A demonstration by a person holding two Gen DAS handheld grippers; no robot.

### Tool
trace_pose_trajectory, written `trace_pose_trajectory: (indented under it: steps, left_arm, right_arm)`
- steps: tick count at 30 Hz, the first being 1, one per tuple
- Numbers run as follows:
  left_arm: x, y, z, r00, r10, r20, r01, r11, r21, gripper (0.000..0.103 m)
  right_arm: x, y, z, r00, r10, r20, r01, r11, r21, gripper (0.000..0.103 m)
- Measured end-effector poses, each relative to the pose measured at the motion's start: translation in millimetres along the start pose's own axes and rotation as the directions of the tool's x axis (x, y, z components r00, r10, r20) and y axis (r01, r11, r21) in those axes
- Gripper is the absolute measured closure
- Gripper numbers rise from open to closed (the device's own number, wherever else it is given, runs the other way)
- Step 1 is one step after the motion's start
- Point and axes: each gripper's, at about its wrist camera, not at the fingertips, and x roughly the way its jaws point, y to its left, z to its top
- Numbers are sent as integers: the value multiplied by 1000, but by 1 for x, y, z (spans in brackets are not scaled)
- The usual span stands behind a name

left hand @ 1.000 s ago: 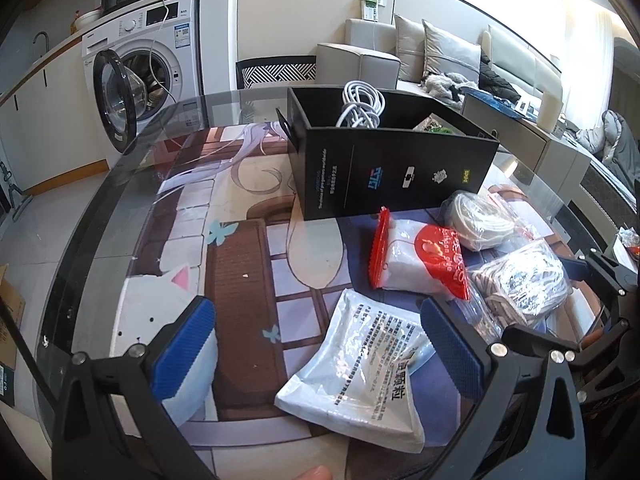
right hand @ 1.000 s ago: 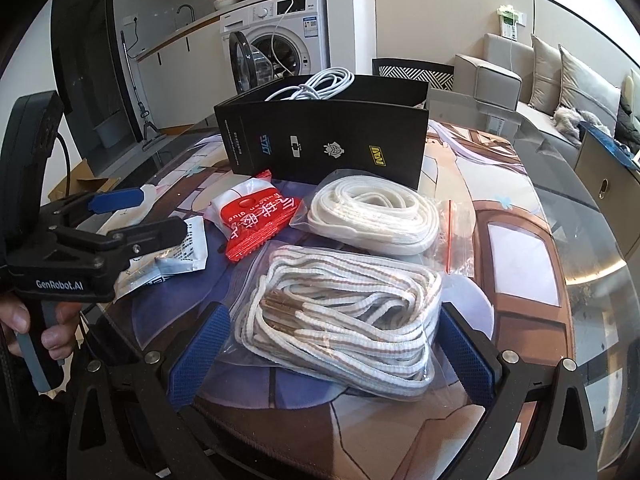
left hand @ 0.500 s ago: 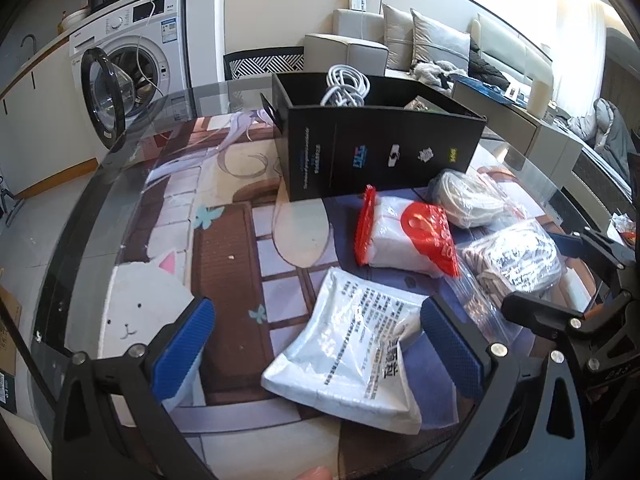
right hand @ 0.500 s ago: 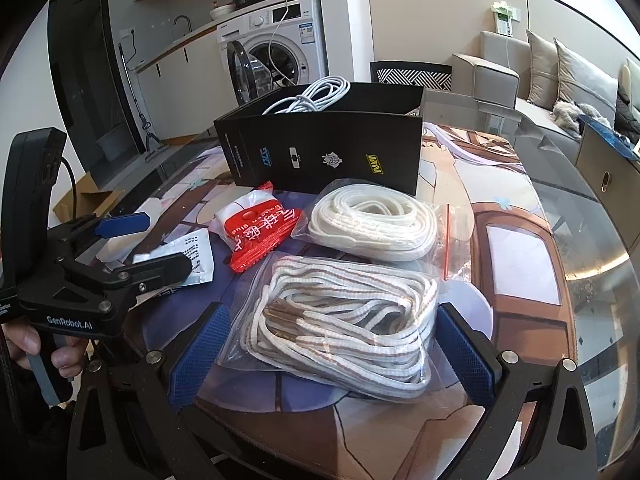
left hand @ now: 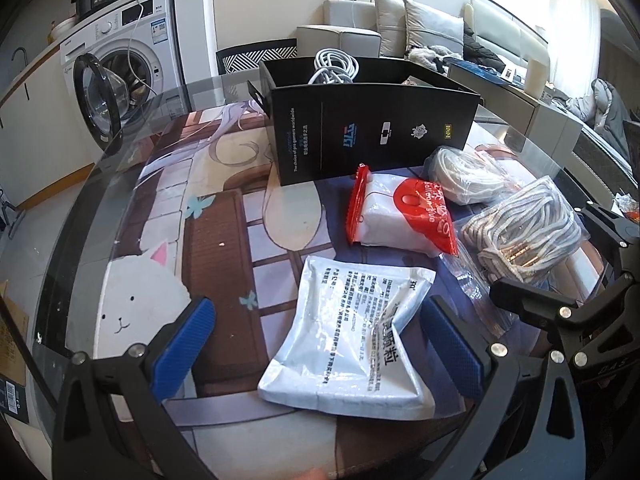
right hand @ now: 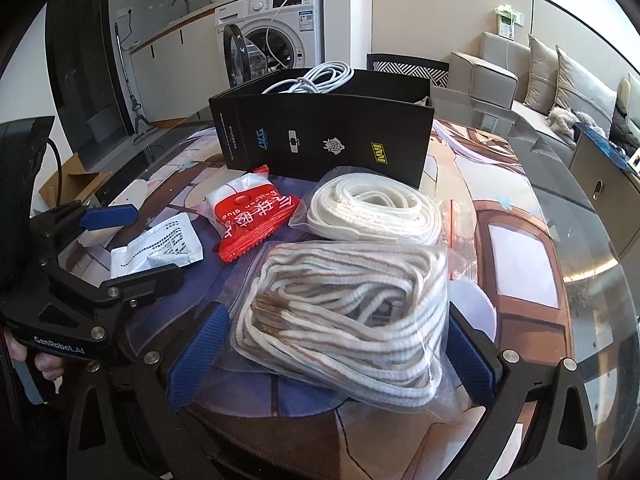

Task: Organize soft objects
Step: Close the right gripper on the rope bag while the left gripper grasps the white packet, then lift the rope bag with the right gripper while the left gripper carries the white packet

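Note:
My left gripper (left hand: pixel 320 344) is open, its blue pads either side of a flat white printed pouch (left hand: pixel 352 336) on the table. My right gripper (right hand: pixel 328 352) is open around a clear bag of striped cord (right hand: pixel 348 312). Beyond lie a bag of white cord (right hand: pixel 376 212) and a red-and-white packet (right hand: pixel 252 216). A black box (left hand: pixel 372 128) stands behind them with a white cable coil (left hand: pixel 336 66) inside. The left gripper also shows in the right wrist view (right hand: pixel 124 240), over the pouch (right hand: pixel 160 248).
The glass table (left hand: pixel 80 216) carries a printed cartoon mat (left hand: pixel 168 240). A washing machine (left hand: pixel 120 64) with its door open stands at the back left. A sofa (left hand: pixel 420 28) and side cabinet (right hand: pixel 604 176) are behind to the right.
Both grippers have moved forward and lower. The left one now straddles the white pouch, the right one closes in around the striped cord bag. Both stay open.

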Motion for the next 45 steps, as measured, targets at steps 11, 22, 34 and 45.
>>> trace_pose_trajectory:
  steps: [11, 22, 34, 45]
  left_arm:
    - [-1, 0, -1, 1000, 0, 2, 0, 1000, 0, 0]
    - [-2, -1, 0, 1000, -2, 3, 2, 1000, 1, 0]
    - [-9, 0, 3, 999, -37, 29, 37, 999, -2, 24]
    - [-16, 5, 5, 995, -89, 50, 89, 996, -8, 58]
  right_arm:
    - [-13, -8, -5, 997, 36, 68, -38, 999, 32, 22]
    - [-42, -20, -8, 976, 124, 177, -138, 988, 68, 71]
    - [-68, -19, -7, 949, 145, 278, -163, 986, 40, 78]
    - [-80, -22, -7, 937, 136, 322, -156, 987, 39, 78]
